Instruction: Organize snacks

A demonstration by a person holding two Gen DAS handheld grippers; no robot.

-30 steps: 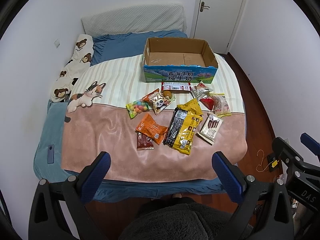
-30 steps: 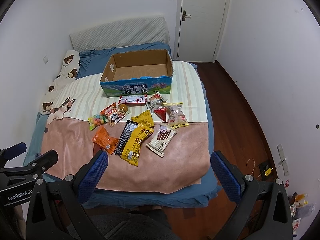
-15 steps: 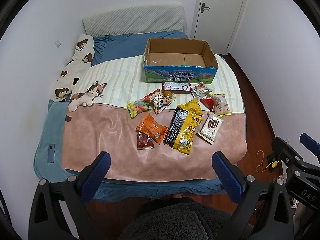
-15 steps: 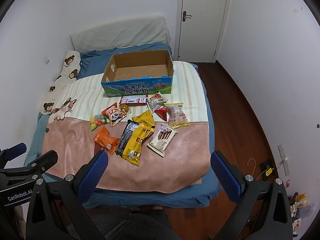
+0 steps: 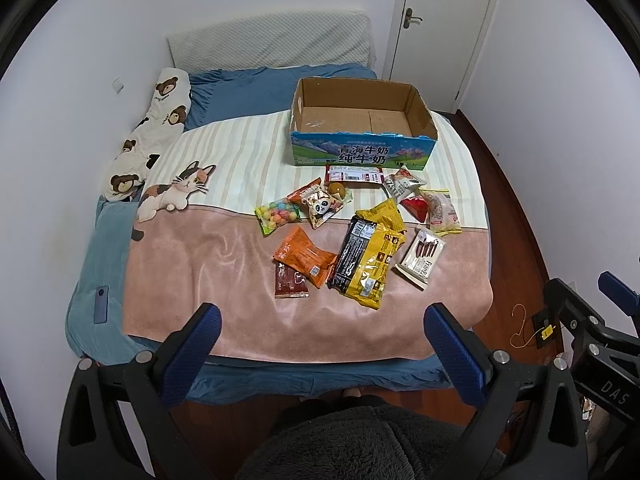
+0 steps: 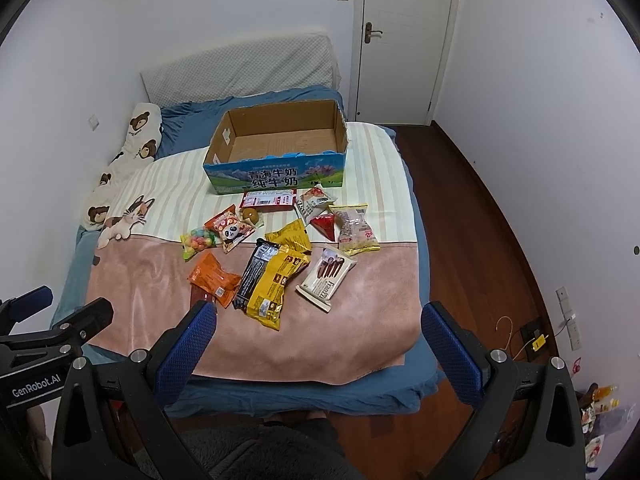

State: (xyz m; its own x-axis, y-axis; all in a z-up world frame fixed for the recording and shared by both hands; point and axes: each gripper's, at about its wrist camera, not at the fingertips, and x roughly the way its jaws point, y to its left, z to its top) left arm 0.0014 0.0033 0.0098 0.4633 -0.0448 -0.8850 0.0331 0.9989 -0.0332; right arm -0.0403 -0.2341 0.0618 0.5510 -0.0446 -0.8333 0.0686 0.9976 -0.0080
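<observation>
Several snack packets lie on the bed below an empty cardboard box (image 5: 362, 132) (image 6: 276, 148) with a blue printed front. Among them are a yellow-black bag (image 5: 366, 264) (image 6: 270, 280), an orange packet (image 5: 304, 256) (image 6: 214, 278), a white biscuit pack (image 5: 422, 258) (image 6: 326, 278) and a candy bag (image 5: 277, 215). My left gripper (image 5: 322, 334) is open and empty, held above the bed's near edge. My right gripper (image 6: 318, 332) is open and empty, likewise short of the snacks.
The bed (image 5: 180, 264) has a pink and striped blanket with a cat print (image 5: 172, 192). A bear-print pillow (image 5: 152, 128) lies at the left, by the wall. A white door (image 6: 400, 40) and wooden floor (image 6: 472, 216) are at the right. A phone (image 5: 101, 304) lies on the left edge.
Both views have drifted slightly; the snacks and box sit a little lower in frame. Both grippers stay open and empty.
</observation>
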